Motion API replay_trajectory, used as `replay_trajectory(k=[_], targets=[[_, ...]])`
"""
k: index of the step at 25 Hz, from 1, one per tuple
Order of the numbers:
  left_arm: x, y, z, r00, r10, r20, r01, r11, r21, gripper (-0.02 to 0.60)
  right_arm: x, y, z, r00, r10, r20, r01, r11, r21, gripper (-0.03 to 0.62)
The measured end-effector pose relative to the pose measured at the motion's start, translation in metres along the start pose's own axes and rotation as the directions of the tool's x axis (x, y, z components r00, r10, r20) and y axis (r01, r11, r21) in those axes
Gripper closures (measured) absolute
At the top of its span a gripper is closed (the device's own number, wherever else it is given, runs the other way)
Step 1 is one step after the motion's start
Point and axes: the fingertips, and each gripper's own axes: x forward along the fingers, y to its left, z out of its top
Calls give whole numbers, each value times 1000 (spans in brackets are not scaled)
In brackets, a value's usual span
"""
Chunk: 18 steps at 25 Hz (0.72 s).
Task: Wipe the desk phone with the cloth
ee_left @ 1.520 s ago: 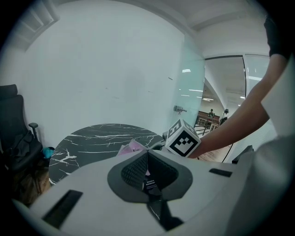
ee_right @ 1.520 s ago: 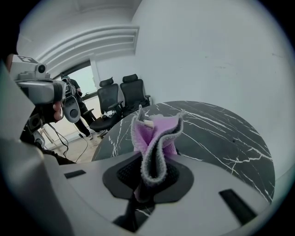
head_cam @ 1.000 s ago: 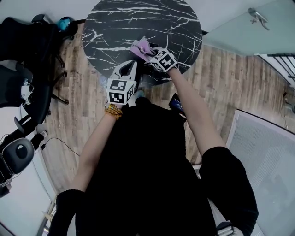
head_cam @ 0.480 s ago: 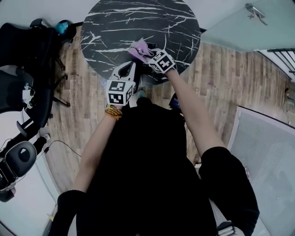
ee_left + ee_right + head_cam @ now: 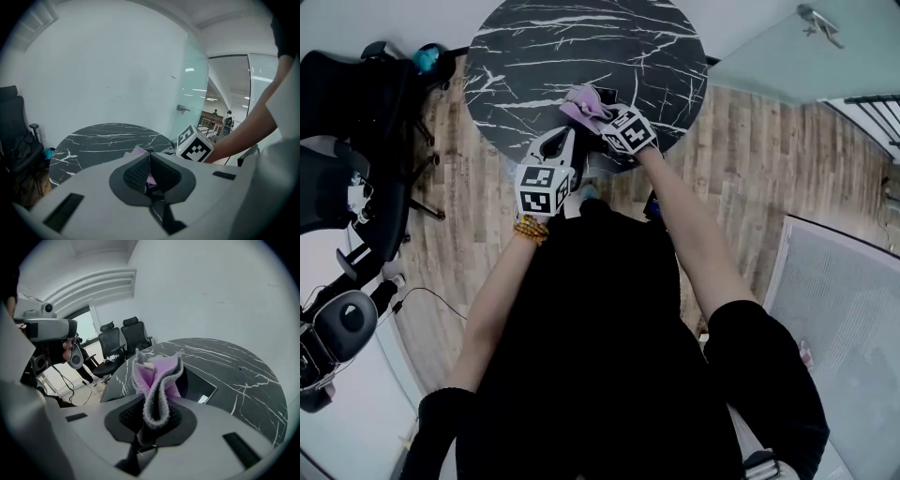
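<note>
A purple cloth [image 5: 157, 376] stands up bunched between the pads of my right gripper [image 5: 152, 416], which is shut on it. Just past the cloth a flat black device [image 5: 202, 382], apparently the desk phone, lies on the black marble table [image 5: 243, 366]. From the head view the cloth [image 5: 584, 101] is over the table's near part [image 5: 581, 37], in front of the right gripper [image 5: 602, 114]. My left gripper [image 5: 572, 133] hovers at the table's near edge, left of the right one. In its own view the left gripper [image 5: 149, 157] has its pads together and holds nothing.
Black office chairs [image 5: 356, 103] stand on the wood floor left of the table, also seen as chairs [image 5: 124, 341] in the right gripper view. A person's hand with a device [image 5: 51, 341] shows at that view's left. A glass wall [image 5: 197, 93] rises right of the table.
My right gripper and the cloth have shifted slightly farther onto the table. The left gripper has barely moved.
</note>
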Motion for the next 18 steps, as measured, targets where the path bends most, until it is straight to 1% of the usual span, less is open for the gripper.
replay_trajectory(k=[3,9,18], targets=[[-1,0,-2,1000,2,-2,-2,1000,-2,568,0,1,0,1000,-3,5,3,1000,9,539],[-1,-3,-6,1000,1,-6,-1,1000,0,568,1,6,-7,1000,20,-14,-20,1000,17,539],[-2,-5,-8,1000,-1,-11,1,1000,9,568,2,16,-16,999,34,-19,-34,999,24,539]])
